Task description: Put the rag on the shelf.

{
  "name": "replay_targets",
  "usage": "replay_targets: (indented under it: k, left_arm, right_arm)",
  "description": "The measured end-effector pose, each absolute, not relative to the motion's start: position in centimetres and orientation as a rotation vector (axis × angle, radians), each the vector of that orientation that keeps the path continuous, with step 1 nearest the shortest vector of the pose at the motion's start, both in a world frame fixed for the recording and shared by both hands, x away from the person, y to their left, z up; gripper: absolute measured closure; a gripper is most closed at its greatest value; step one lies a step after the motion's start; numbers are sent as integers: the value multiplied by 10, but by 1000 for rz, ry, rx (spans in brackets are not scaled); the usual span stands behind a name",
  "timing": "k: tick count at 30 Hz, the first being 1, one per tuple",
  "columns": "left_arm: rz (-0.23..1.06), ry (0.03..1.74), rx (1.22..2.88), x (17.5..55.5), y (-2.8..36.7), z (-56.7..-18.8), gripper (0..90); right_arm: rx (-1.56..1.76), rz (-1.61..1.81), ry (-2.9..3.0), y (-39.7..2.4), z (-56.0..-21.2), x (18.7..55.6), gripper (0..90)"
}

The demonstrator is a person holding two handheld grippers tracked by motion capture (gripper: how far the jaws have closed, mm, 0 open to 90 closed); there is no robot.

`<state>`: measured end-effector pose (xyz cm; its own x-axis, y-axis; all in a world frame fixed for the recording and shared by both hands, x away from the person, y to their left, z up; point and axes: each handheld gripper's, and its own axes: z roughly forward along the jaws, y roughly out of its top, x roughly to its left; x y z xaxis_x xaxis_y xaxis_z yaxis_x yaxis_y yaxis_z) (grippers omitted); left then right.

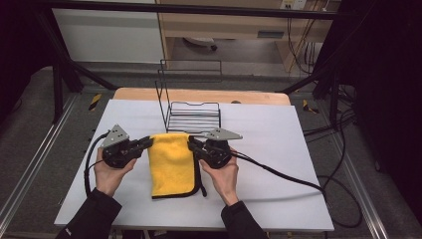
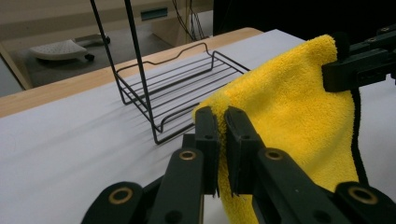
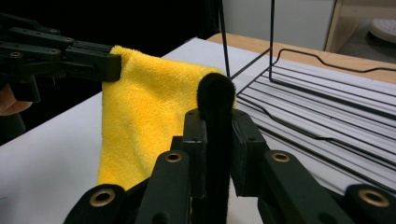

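Observation:
A yellow towel (image 1: 171,162) with a black underside hangs between both grippers, its far edge lifted and its near part lying on the white table (image 1: 278,149). My left gripper (image 1: 149,142) is shut on the towel's far left corner; in the left gripper view the jaws pinch the yellow towel (image 2: 280,116) at my left gripper (image 2: 222,126). My right gripper (image 1: 191,144) is shut on the far right corner; in the right gripper view my right gripper (image 3: 217,126) clamps a black fold of the towel (image 3: 144,112). Each gripper shows in the other's view.
A black wire rack (image 1: 191,102) with a tall frame stands just behind the towel's far edge, also as the rack (image 2: 173,88) and the rack (image 3: 327,107). Black cables (image 1: 288,177) trail right across the table. A wooden edge (image 1: 199,94) borders the far side.

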<state>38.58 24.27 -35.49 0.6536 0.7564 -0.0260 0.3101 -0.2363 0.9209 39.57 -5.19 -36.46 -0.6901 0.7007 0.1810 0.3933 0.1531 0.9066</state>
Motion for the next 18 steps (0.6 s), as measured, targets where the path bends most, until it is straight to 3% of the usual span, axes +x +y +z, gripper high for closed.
replay_targets:
  k: [18]
  left_arm:
    - [572,814,1762,381,239,-334,843]
  right_arm:
    - [1003,1589,2074,-56,-342,390,785]
